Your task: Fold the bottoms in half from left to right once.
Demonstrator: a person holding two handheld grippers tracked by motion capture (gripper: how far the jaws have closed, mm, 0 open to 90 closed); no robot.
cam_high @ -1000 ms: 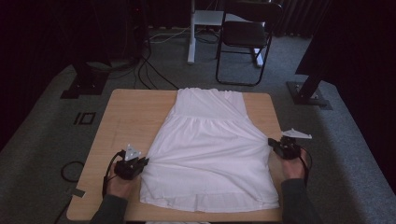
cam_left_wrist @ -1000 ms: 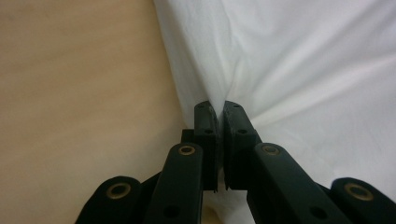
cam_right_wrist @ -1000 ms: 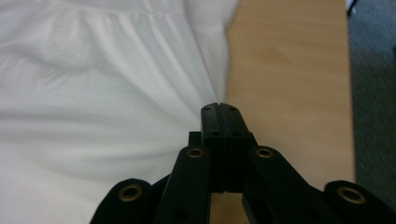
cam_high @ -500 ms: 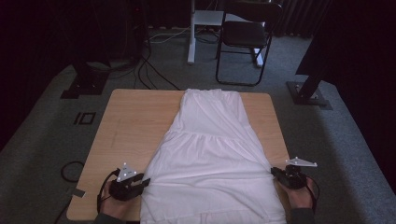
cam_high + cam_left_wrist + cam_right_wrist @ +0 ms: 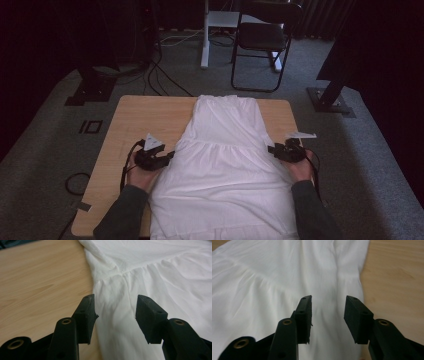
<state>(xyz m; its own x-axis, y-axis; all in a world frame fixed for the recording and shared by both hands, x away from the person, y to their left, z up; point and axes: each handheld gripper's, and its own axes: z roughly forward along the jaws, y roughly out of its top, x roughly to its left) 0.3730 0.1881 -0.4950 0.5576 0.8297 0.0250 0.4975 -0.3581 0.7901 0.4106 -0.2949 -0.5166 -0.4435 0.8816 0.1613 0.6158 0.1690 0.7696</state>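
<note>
A white dress lies flat along the wooden table, bodice at the far end and hem over the near edge. My left gripper rests at the dress's left edge by the gathered waist seam. Its jaws have just been opening, and they stand apart above the cloth without pinching it. My right gripper sits at the right edge by the same seam. Its jaws have also just been opening and stand apart over the fabric, nothing pressed between them.
Bare wood shows left of the dress and in a narrow strip on its right. Beyond the table stand a black folding chair, a white desk leg and two stand bases. Cables trail on the carpet.
Both hands pulled the dress toward the near edge, then let go and moved forward to the waist seam. The skirt now lies narrower and straighter. Both grippers went from shut to open.
</note>
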